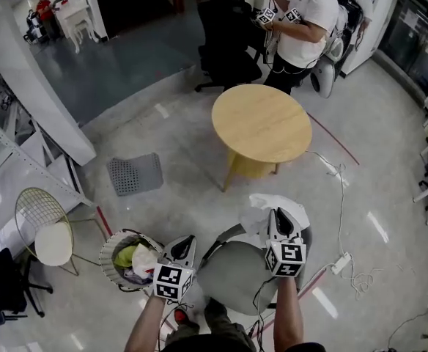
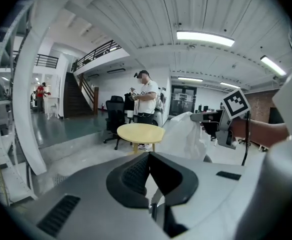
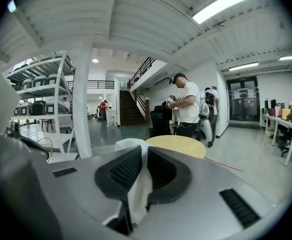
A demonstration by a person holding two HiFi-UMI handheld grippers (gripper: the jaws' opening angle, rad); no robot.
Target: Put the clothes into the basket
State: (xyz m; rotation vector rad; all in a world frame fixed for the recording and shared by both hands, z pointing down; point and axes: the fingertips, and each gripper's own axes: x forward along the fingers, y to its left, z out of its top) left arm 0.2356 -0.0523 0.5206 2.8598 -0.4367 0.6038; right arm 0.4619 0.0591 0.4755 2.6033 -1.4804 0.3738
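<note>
My right gripper [image 1: 276,213] is shut on a white cloth [image 1: 271,207], which bunches up just past its tips above a grey seat. In the right gripper view the cloth [image 3: 137,186] is pinched between the jaws of this gripper [image 3: 144,151]. To the left, my left gripper [image 1: 187,240] hovers beside the round basket [image 1: 110,249], which holds yellow-green and white clothes [image 1: 135,259]. The left gripper [image 2: 148,156] has its jaws together with nothing in them. From there the white cloth [image 2: 183,134] hangs from the right gripper [image 2: 221,120].
A grey chair seat [image 1: 236,271] sits below my hands. A round wooden table [image 1: 262,123] stands ahead, with a person [image 1: 305,20] and a black office chair [image 1: 229,35] behind it. A wire chair [image 1: 45,229], a perforated grey panel [image 1: 135,173] and floor cables [image 1: 341,262] lie around.
</note>
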